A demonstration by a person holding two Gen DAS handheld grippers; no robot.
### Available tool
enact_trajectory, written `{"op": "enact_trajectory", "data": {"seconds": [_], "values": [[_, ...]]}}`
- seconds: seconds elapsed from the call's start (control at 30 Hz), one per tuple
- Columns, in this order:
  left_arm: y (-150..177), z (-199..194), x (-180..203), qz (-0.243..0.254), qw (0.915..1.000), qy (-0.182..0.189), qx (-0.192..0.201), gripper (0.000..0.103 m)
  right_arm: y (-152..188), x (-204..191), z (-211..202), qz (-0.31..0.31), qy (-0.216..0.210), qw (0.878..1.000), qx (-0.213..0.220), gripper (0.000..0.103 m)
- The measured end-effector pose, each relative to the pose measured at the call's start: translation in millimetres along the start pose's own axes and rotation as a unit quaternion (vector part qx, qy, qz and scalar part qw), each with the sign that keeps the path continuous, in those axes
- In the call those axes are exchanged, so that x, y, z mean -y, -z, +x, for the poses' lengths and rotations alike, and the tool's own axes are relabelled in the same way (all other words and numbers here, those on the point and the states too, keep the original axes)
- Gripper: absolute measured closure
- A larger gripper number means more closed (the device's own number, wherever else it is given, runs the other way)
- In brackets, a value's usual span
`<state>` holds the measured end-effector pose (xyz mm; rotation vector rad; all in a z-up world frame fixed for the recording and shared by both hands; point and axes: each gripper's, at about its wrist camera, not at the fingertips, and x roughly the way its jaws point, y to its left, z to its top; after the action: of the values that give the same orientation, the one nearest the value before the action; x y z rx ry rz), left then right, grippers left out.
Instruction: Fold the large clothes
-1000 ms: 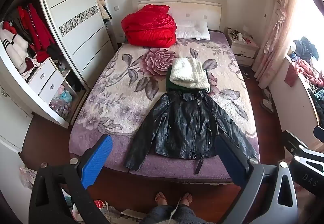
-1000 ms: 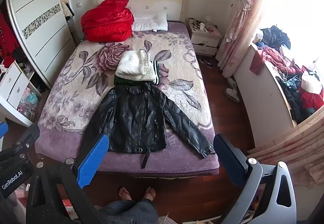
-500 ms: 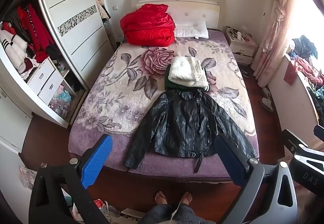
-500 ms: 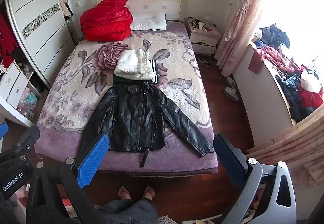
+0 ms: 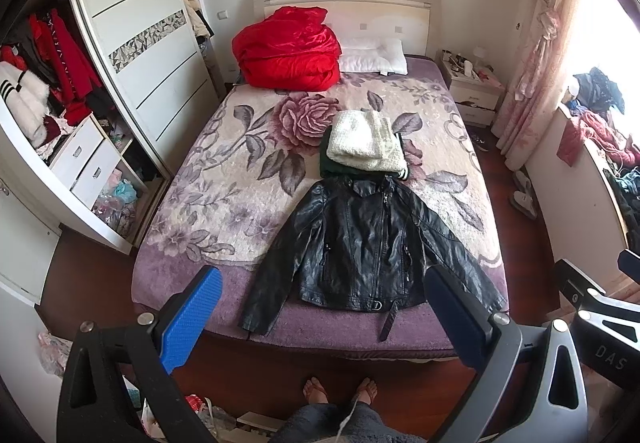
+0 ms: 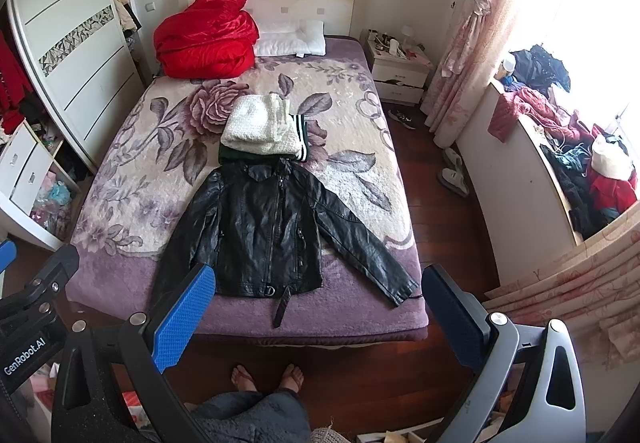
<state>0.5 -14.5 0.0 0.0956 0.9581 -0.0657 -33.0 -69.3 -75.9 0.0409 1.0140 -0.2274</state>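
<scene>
Both pairs of blue fingers [image 5: 190,317] are spread wide and hold nothing, the left gripper [image 5: 320,319] and right gripper [image 6: 318,317] high above the bed's foot. One black leather jacket [image 5: 364,247] lies flat, front up, sleeves splayed, near the bed [image 5: 192,179] edge. Judged best: take each cuff, fold sleeves inward first. Beyond it are two folded garments [image 5: 366,147] stacked, one red duvet [image 5: 288,49] and one pillow [image 5: 374,55].

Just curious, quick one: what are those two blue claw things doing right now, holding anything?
Left gripper: open, holding nothing, above the foot of the bed.
Right gripper: open, holding nothing, likewise.
</scene>
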Motion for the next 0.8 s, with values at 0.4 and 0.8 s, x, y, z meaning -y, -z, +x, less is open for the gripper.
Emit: {"op": "enact_trajectory", "data": {"seconds": [0.4, 0.8], "values": [[-3.9, 0.1, 5.6, 0.001, 1.0000, 0.003, -0.002, 0.000, 1.4, 3.5, 0.6, 0.000, 0.002, 1.000, -0.001, 0.000], [-2.6, 1.6, 9.4, 0.000, 1.0000, 0.001, 0.000, 0.000, -0.7, 4.7, 0.6, 0.000, 0.001, 1.000, -0.002, 0.000]]}}
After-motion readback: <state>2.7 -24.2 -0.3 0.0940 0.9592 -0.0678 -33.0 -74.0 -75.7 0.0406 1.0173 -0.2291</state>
